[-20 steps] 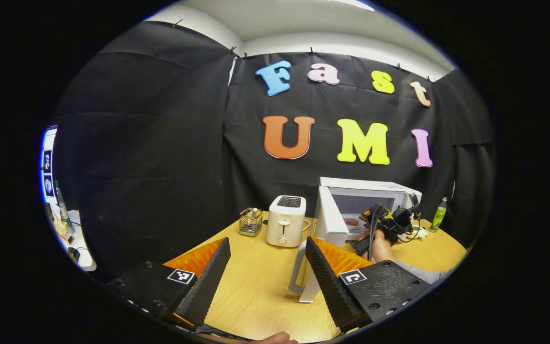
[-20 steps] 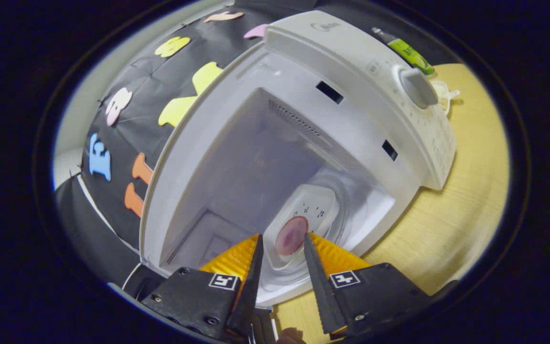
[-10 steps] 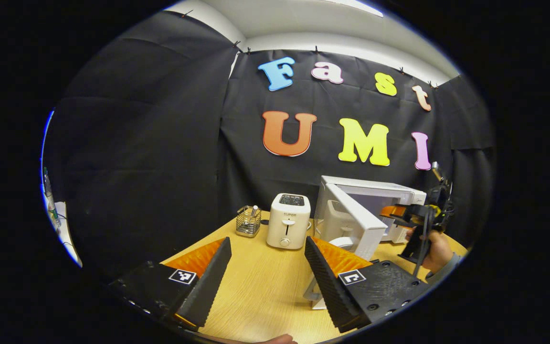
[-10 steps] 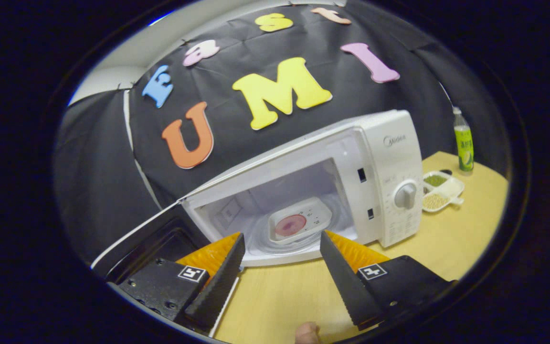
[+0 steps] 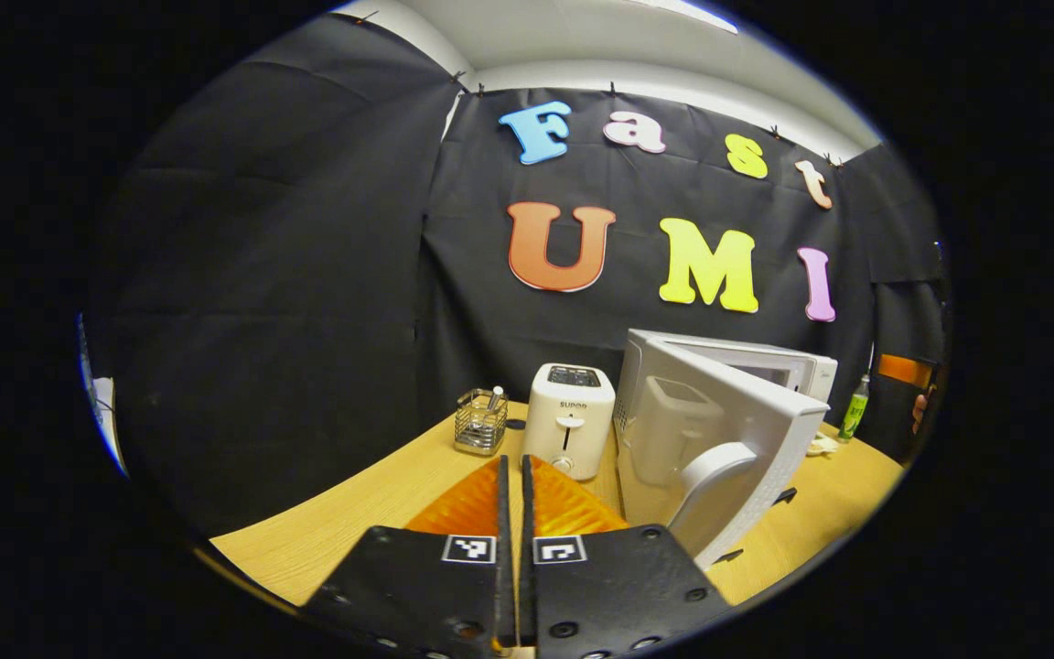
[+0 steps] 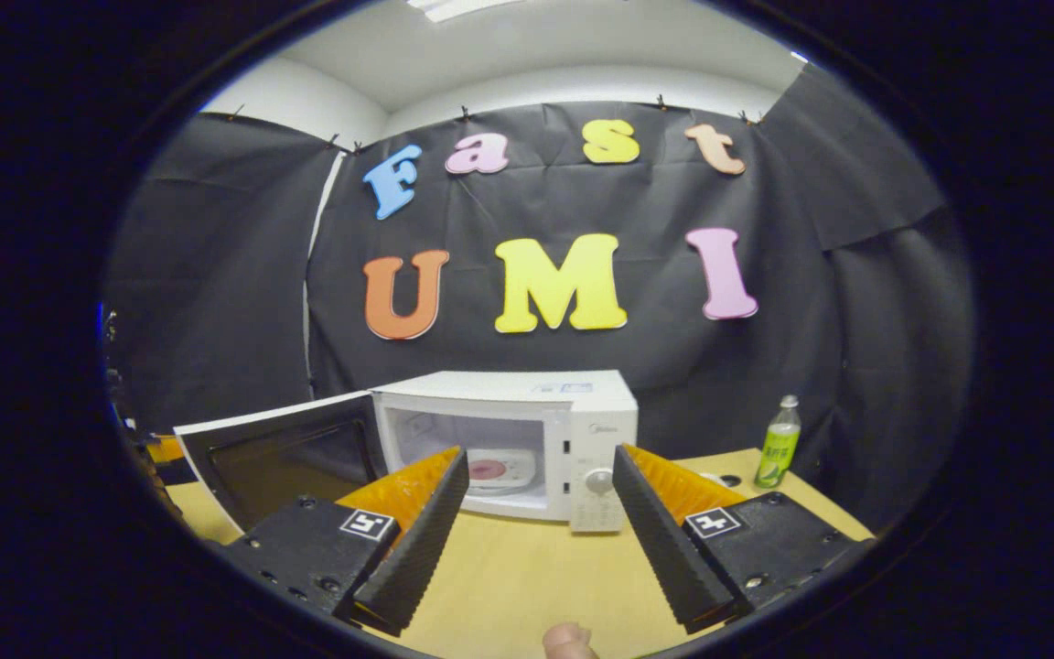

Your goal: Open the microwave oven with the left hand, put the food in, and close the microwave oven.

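Note:
The white microwave (image 6: 582, 403) stands on the wooden table with its door (image 6: 280, 448) swung out to the left. Inside sits a white tray with a pink food slice (image 6: 490, 469). My right gripper (image 6: 538, 458) is open and empty, held back from the oven's front. In the left gripper view the door (image 5: 737, 421) is about half shut, its curved handle (image 5: 715, 485) toward me. My left gripper (image 5: 513, 476) is shut with nothing between its fingers, just left of the door. A hand with the other gripper (image 5: 913, 380) shows at the far right.
A white toaster (image 5: 570, 412) and a wire basket (image 5: 479, 421) stand left of the microwave. A green bottle (image 6: 776, 444) stands to its right, with a small dish (image 6: 721, 478) near it. Bare wooden table (image 6: 527, 567) lies in front.
My left gripper's fingers closed together. The door swung partway toward shut. My right gripper drew back out of the oven and levelled, leaving the tray inside.

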Motion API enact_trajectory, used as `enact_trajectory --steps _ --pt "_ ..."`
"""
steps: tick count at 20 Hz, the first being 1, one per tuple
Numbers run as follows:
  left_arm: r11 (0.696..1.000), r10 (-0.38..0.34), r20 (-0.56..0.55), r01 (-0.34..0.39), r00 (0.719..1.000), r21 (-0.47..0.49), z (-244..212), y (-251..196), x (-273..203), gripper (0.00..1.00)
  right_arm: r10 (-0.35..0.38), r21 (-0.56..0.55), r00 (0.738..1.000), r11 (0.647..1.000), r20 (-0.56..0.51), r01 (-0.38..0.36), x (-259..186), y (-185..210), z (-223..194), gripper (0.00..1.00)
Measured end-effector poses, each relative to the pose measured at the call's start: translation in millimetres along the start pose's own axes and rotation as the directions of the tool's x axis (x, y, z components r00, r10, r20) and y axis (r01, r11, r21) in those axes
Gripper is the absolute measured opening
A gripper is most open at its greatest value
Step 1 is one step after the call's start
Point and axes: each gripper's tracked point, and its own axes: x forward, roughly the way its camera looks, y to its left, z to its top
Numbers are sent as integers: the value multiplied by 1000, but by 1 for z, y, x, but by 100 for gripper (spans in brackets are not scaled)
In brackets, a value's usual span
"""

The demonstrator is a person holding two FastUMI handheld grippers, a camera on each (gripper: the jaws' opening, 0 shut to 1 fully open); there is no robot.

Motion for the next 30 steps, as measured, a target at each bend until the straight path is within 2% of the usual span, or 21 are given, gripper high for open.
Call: enact_trajectory --steps 2,3,4,5,7,8,9,10,11,12,13,14,15,16,17,18,25,26,27,29,30 --pt "997 -81 7 81 997 5 -2 -21 2 2 -4 -8 1000 1000 2 4 -14 -8 7 100" --pt "993 -114 12 113 993 27 -3 -29 0 2 10 0 1000 1000 -15 -10 -20 -9 7 92" --pt "989 -135 16 134 991 55 -3 -35 -1 2 23 13 999 1000 -30 -23 -24 -10 7 100" --pt "987 -144 20 142 989 80 -4 -39 2 2 38 25 999 999 -37 -37 -29 -11 9 100" --pt "977 -185 12 182 983 112 -7 -58 -4 2 46 31 998 999 -38 -45 -38 -19 15 92" --pt "978 -156 39 149 987 143 -10 -57 12 2 47 26 998 999 -35 -47 -41 -22 19 92" --pt "976 -169 13 165 986 139 -13 -63 8 0 45 20 998 999 -31 -44 -44 -26 19 100" --pt "976 -177 4 175 984 127 -14 -67 10 0 46 17 999 999 -22 -45 -47 -28 23 91" --pt "975 -194 4 192 981 109 -14 -76 9 0 48 17 999 999 -15 -48 -49 -30 26 92" --pt "972 -215 6 213 977 95 -16 -82 10 0 52 17 999 999 -11 -52 -52 -32 27 100" --pt "969 -233 5 232 972 83 -18 -89 10 0 54 15 998 998 -15 -54 -54 -33 27 92" --pt "963 -259 5 258 966 74 -19 -98 9 0 54 11 998 999 -14 -53 -55 -36 28 91" --pt "955 -288 3 288 957 68 -20 -109 11 0 50 7 999 999 -11 -50 -56 -40 28 100" --pt "948 -312 -1 311 950 70 -21 -120 12 0 45 2 999 999 -8 -45 -57 -43 29 91" --pt "941 -330 -3 329 944 78 -24 -127 14 0 42 0 999 999 -4 -42 -57 -46 30 100" --pt "932 -352 -11 352 936 85 -27 -136 15 0 39 1 999 999 -4 -39 -57 -48 28 91" --pt "875 -471 -55 474 881 101 -42 -192 28 0 18 24 999 1000 -40 -17 -55 -68 15 91" --pt "870 -479 -60 483 876 100 -44 -197 31 0 14 22 999 1000 -47 -13 -55 -70 13 100" --pt "865 -487 -68 492 871 101 -49 -204 35 0 22 25 998 999 -53 -21 -56 -70 13 91" --pt "852 -508 -80 514 858 98 -55 -218 37 0 35 22 998 999 -48 -34 -58 -69 17 92" --pt "845 -519 -84 526 850 97 -58 -224 35 0 31 14 999 999 -41 -31 -59 -72 18 100"
